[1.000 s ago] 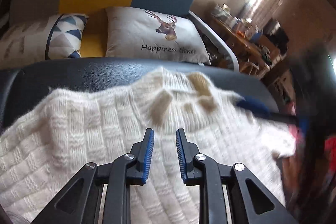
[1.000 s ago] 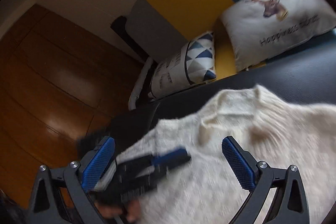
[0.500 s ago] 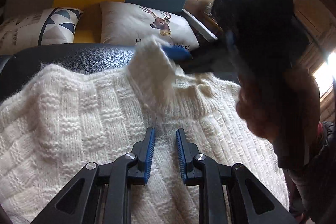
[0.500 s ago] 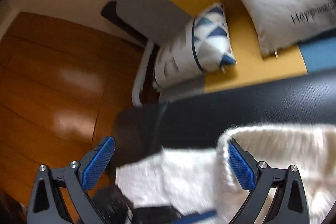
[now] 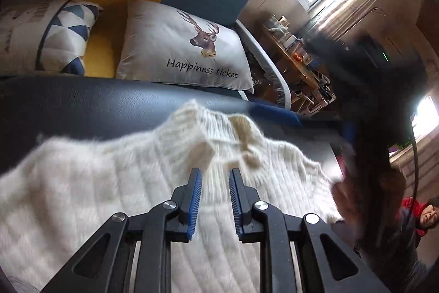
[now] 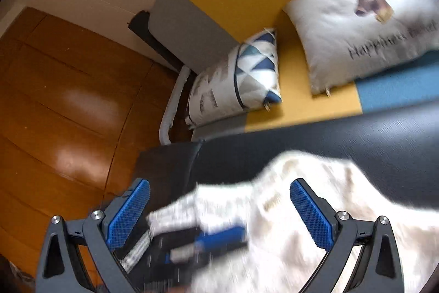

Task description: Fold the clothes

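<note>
A cream knitted sweater [image 5: 115, 183] lies spread on a black padded surface [image 5: 82, 106], collar toward the far edge. My left gripper [image 5: 215, 173] hovers low over the sweater's middle, just short of the collar. Its blue pads stand a narrow gap apart with nothing between them. In the right wrist view my right gripper [image 6: 219, 183] is wide open above the sweater [image 6: 315, 177], holding nothing. The left gripper [image 6: 208, 240] shows there as a blurred black and blue shape below it. The right gripper's blurred blue finger [image 5: 277, 114] crosses the far right of the left wrist view.
Behind the black surface stands a yellow, blue and grey sofa with a deer cushion [image 5: 186, 51] and a triangle-patterned cushion [image 5: 49, 37]. Wooden floor [image 6: 68, 100] lies to the left. A cluttered shelf [image 5: 296, 59] and a person in red [image 5: 417, 213] are on the right.
Half a second ago a flap of the sweater stood lifted by the right gripper's finger; now it lies down at the collar. The right gripper has swung to the right. The left gripper barely moved.
</note>
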